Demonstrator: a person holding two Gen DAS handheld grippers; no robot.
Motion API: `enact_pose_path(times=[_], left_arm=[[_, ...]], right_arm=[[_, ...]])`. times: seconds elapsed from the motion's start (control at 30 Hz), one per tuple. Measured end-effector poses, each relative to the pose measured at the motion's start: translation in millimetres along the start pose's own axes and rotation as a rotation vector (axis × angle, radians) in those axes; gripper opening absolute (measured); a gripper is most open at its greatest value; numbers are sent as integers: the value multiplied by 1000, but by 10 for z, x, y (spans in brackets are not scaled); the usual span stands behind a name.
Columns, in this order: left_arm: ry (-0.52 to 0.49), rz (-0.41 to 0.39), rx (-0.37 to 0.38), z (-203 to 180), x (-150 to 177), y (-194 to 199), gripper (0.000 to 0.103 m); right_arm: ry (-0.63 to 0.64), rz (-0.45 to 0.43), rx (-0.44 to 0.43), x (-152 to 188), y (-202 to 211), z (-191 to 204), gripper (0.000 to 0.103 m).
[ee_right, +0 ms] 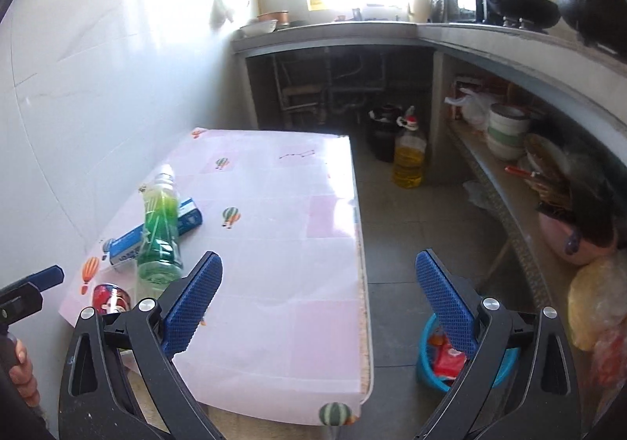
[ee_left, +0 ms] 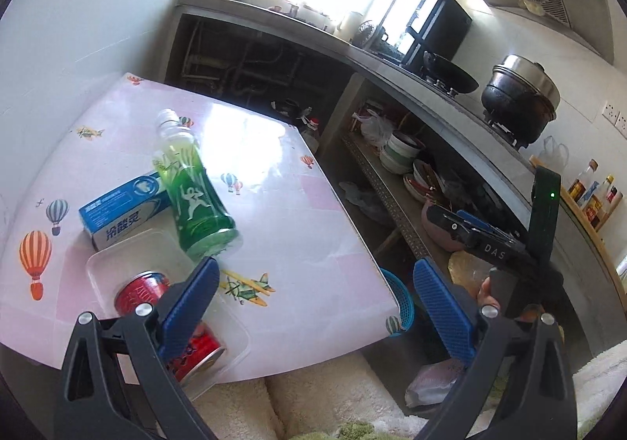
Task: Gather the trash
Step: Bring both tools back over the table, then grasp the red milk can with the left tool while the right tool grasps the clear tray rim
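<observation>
A green drink bottle (ee_left: pixel 192 191) (ee_right: pixel 159 232) stands on the pink table (ee_left: pixel 298 244) (ee_right: pixel 274 244), with a blue toothpaste box (ee_left: pixel 117 212) (ee_right: pixel 156 230) behind it. A red can (ee_left: pixel 168 322) (ee_right: pixel 111 297) lies in a clear plastic tray (ee_left: pixel 129 255) at the near left. My left gripper (ee_left: pixel 315 310) is open above the table's near corner, its left finger over the can. My right gripper (ee_right: pixel 319 302) is open above the table's right edge and holds nothing. A blue basket (ee_right: pixel 427 357) (ee_left: pixel 401 300) holding a red wrapper sits on the floor right of the table.
A stone counter (ee_right: pixel 490 44) with a wok, pots and a lower shelf of bowls (ee_right: pixel 505 134) runs along the right. An oil jug (ee_right: pixel 408 153) stands on the floor beyond the table. A white wall bounds the left. A cream rug (ee_left: pixel 313 400) lies below the table's near edge.
</observation>
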State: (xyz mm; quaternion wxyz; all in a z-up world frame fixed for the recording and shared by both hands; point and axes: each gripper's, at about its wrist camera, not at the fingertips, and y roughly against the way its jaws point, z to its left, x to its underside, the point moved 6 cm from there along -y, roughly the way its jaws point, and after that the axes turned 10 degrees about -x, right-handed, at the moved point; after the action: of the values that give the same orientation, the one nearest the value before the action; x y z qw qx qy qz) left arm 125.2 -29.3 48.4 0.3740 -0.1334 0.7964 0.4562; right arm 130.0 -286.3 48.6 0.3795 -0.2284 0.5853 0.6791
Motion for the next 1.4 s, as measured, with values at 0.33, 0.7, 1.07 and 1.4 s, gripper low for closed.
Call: enact_pose_path(times=[0.33, 0.7, 1.07, 1.4], left_arm=[[71, 27, -129, 648, 297, 121, 97], [-30, 133, -239, 606, 414, -207, 94], [13, 325, -286, 755, 681, -616, 87], [55, 353, -346, 935, 593, -728, 87]], right_arm=[[-88, 145, -169, 127, -368, 412, 95], [-100, 198, -200, 210, -444, 532, 95], [-146, 204, -192, 247, -423, 344, 95], [-178, 204, -189, 262, -426, 201, 95]])
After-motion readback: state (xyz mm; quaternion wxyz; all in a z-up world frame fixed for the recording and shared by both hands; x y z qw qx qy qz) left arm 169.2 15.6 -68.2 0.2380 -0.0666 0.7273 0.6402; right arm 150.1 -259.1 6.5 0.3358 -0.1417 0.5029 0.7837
